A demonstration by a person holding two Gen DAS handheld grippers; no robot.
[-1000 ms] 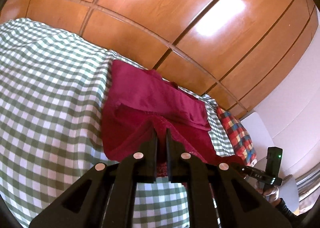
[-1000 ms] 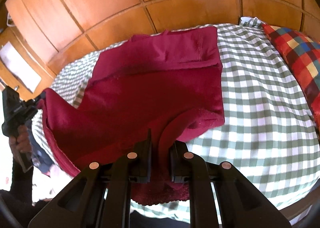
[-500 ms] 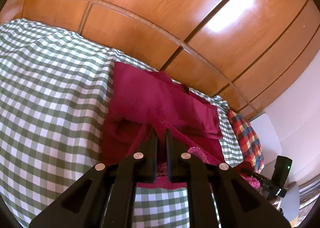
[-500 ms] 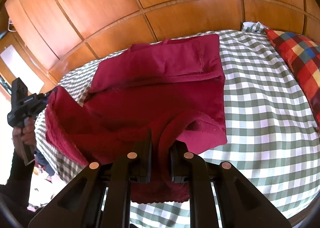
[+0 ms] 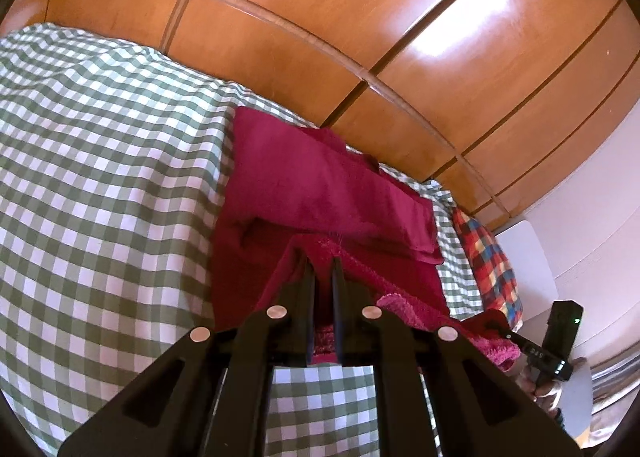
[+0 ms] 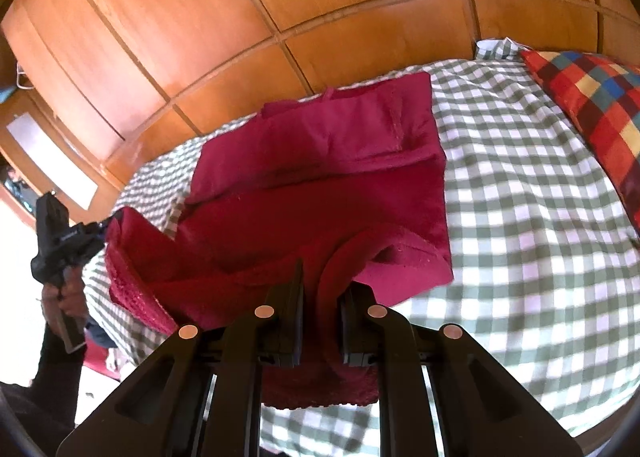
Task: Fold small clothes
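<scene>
Left gripper (image 5: 323,263): jaws clamped on near hem of red garment (image 5: 320,181). Right gripper (image 6: 323,277): likewise pinching that hem. Garment lies on checked bedspread (image 5: 100,177), pillow (image 6: 592,105) far right.

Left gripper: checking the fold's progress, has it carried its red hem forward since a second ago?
Yes. The left gripper carried the red garment hem toward the wooden wall, over the far folded part.

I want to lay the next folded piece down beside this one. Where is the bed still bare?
Bare checked sheet lies between the red garment and the patchwork pillow, and a wider stretch on the garment's other side. The near edge is crowded: both grippers pinch the hem there.
</scene>
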